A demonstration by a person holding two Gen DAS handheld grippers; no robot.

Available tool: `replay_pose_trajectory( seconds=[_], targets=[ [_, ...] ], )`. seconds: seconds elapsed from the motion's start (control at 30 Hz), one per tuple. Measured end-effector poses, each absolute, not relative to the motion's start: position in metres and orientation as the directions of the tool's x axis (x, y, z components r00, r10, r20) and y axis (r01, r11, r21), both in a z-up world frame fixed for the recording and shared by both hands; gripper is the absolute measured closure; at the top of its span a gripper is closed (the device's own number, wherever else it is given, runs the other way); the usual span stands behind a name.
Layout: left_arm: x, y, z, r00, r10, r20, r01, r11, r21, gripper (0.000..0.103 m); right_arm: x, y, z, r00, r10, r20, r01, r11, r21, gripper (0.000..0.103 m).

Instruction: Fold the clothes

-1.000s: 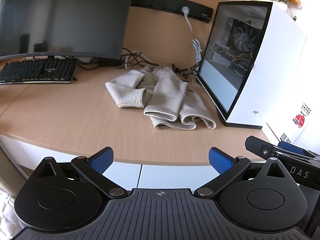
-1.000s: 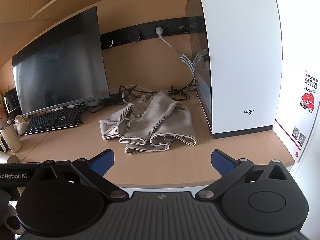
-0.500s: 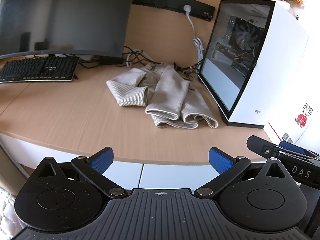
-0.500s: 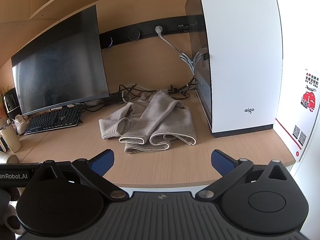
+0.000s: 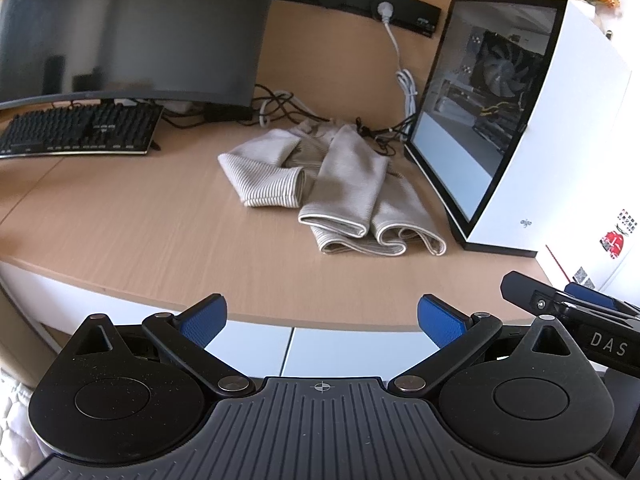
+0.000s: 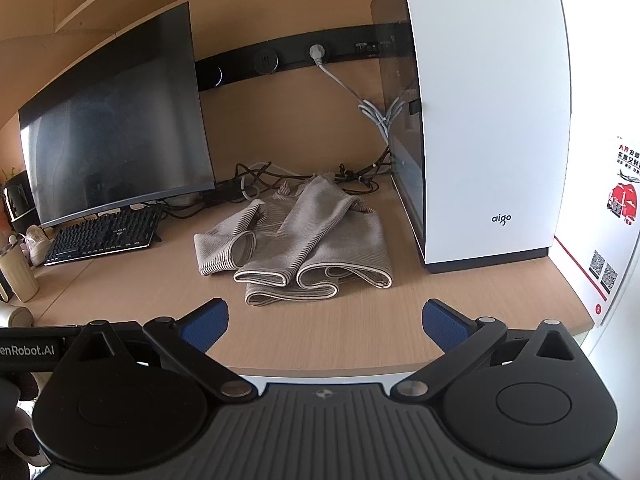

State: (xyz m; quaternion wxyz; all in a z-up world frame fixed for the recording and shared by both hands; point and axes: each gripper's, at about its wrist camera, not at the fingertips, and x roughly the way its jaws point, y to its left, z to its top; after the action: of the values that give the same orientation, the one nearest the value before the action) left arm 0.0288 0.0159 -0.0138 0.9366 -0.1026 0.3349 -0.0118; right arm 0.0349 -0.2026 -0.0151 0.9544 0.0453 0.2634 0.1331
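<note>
A beige ribbed garment (image 5: 340, 184) (image 6: 304, 240) lies loosely bunched on a wooden desk (image 5: 132, 240) (image 6: 360, 332), toward the back right of the desktop. One striped sleeve (image 5: 260, 176) (image 6: 226, 246) reaches toward nine o'clock, its round cuff open, and two folded loops of pale-edged hem face the cameras. At three o'clock from the garment, just beside it, a white computer case (image 5: 560, 140) (image 6: 488, 120) stands upright, with a glass side panel that shows a fan in the left view. At twelve o'clock, black and white cables (image 5: 288, 108) (image 6: 264, 176) tangle against the back wall, some touching the cloth's far edge, and a white cord (image 5: 400, 60) (image 6: 352, 88) rises to a black socket strip. At ten o'clock stands a dark curved monitor (image 5: 132, 28) (image 6: 116, 128), with a black keyboard (image 5: 80, 128) (image 6: 104, 236) in front of it. Near the desk's front edge, well apart from the garment, the left gripper (image 5: 320, 318) hangs with its blue-padded fingers spread wide and nothing between them. The right gripper (image 6: 324, 322) (image 5: 568, 308) is likewise spread wide and empty, at six o'clock from the cloth; in the left view its black body pokes in at the right edge. A white wall to the right of the case carries a poster (image 6: 616, 224) with a red picture and square codes.
</note>
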Motion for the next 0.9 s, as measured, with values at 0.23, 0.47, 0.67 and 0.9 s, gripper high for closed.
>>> replay_pose_trajectory(
  seconds=[0.23,0.47,0.67,0.9],
  targets=[
    [0.045,0.024,-0.023,0.752,-0.088,-0.654,-0.063,0.977,-0.204,0.000,0.050,-0.197,-0.023,0.798,0.287,-0.530,-0.245,0.958,0.151,0.000],
    [0.083,0.042,-0.037,0.701,-0.127,-0.701,-0.051,0.972,-0.227,0.000,0.080,-0.187,-0.037,0.765,0.257,-0.590,-0.206,0.966,0.154,0.000],
    [0.135,0.070,-0.040,0.682,-0.195,-0.705,-0.008,0.962,-0.274,0.000,0.120,-0.167,-0.040,0.747,0.217,-0.629,-0.134,0.975,0.177,0.000],
    [0.195,0.107,-0.056,0.621,-0.320,-0.715,0.028,0.921,-0.388,0.000,0.161,-0.141,-0.036,0.723,0.138,-0.677,0.000,0.980,0.200,0.000]
  ],
)
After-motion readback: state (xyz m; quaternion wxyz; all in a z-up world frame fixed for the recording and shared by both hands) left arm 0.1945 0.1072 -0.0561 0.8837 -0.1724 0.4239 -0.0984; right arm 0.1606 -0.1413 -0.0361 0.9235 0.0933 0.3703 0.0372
